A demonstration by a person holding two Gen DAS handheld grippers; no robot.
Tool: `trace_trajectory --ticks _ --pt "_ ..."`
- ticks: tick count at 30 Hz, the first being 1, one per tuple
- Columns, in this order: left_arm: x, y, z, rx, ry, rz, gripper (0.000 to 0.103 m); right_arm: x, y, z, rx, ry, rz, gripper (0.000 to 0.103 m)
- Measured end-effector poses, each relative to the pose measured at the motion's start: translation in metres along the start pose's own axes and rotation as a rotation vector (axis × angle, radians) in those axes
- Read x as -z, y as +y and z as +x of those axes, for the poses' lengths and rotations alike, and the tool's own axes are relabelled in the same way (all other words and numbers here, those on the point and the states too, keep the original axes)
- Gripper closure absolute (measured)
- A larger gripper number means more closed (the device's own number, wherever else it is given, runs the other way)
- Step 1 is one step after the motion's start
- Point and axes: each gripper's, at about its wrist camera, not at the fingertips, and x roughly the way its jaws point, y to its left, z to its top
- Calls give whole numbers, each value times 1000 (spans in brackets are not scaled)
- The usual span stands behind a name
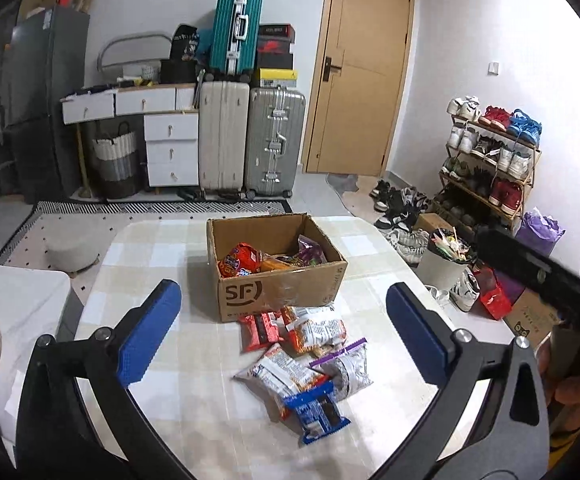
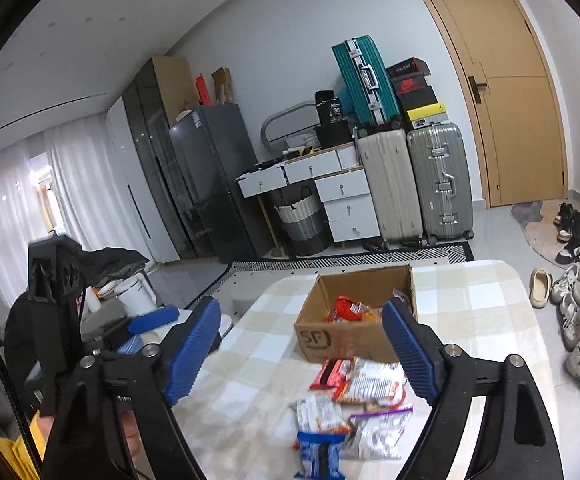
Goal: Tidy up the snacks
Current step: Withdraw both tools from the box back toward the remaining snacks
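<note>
The left gripper [image 1: 284, 334] is seen with its jaws spread wide and nothing between them; the right gripper [image 2: 302, 354] is likewise released and empty. Both are held above the near part of the table [image 1: 162, 400], short of the loose snack packets [image 1: 310, 356]. About 6 packets are left lying in a heap on the checked cloth, just in front of the cardboard box [image 1: 278, 292]; the blue packet [image 1: 318, 412] lies nearest the grippers. Several packets are already seen inside the box, which is not full, so the task is judged partly done, with the heap left to move. The box's open top faces up, its near wall touching or almost touching the heap. Bare cloth is available on both sides of the heap; the table's rounded edges are well apart from it.
</note>
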Motion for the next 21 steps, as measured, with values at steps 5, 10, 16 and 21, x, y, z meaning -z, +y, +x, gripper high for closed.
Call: trace_trajectory --ticks 5,10,16,21 --pt "30 -4 -43 -28 -41 -21 1 43 2 -22 24 -24 0 6" --pt "67 1 -56 -34 -13 -45 1 80 0 -32 72 2 26 4" --pt "100 13 -39 -43 48 -72 1 106 0 -33 126 24 -5 2" --pt "105 14 -11 -37 91 -79 1 110 -5 -25 141 42 -1 2"
